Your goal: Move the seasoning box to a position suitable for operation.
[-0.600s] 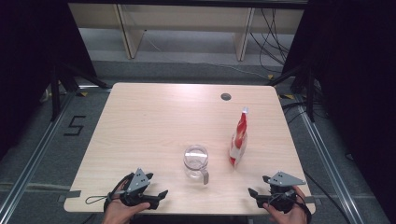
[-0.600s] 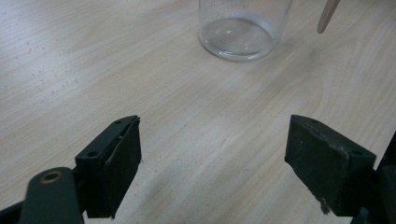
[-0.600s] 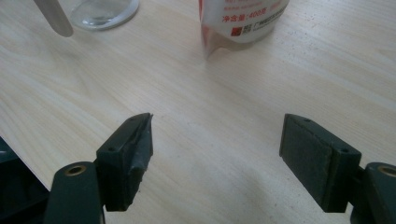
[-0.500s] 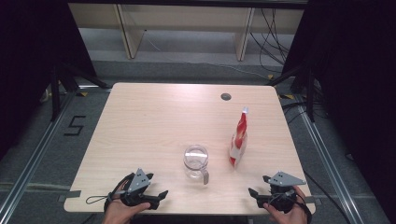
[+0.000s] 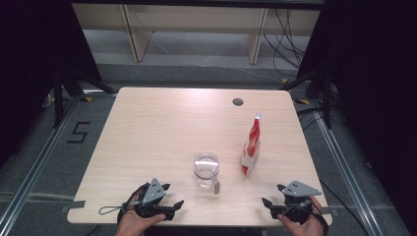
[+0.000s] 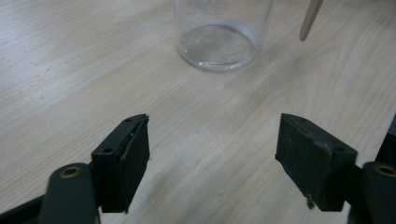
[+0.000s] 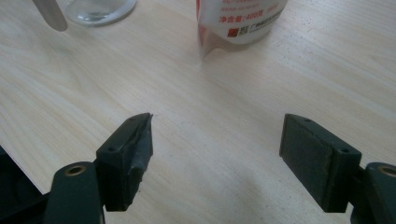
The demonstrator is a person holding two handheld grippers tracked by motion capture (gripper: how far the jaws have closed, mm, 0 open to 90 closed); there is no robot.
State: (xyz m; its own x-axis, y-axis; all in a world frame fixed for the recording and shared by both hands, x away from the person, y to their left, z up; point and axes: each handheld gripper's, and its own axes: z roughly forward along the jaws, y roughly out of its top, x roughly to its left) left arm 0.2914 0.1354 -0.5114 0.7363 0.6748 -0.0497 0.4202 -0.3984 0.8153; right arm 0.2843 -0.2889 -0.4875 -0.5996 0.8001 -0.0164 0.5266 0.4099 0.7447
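A: Both tongs are released, nothing between the jaws: left gripper [image 5: 173, 195] and right gripper [image 5: 271, 195] rest at the table's [image 5: 162, 128] near edge.

B: Take the pouch [image 5: 251, 146] by its middle, keep it upright, and steady the jar [image 5: 206, 170] just left of it.

A: Count: one pouch, one jar.

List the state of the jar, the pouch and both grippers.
Glass jar: upright on the table, looks empty, no lid on it.
Red and white pouch: standing upright, top looks sealed, untouched.
Left gripper: open, nothing between the jaws.
Right gripper: open, nothing between the jaws.
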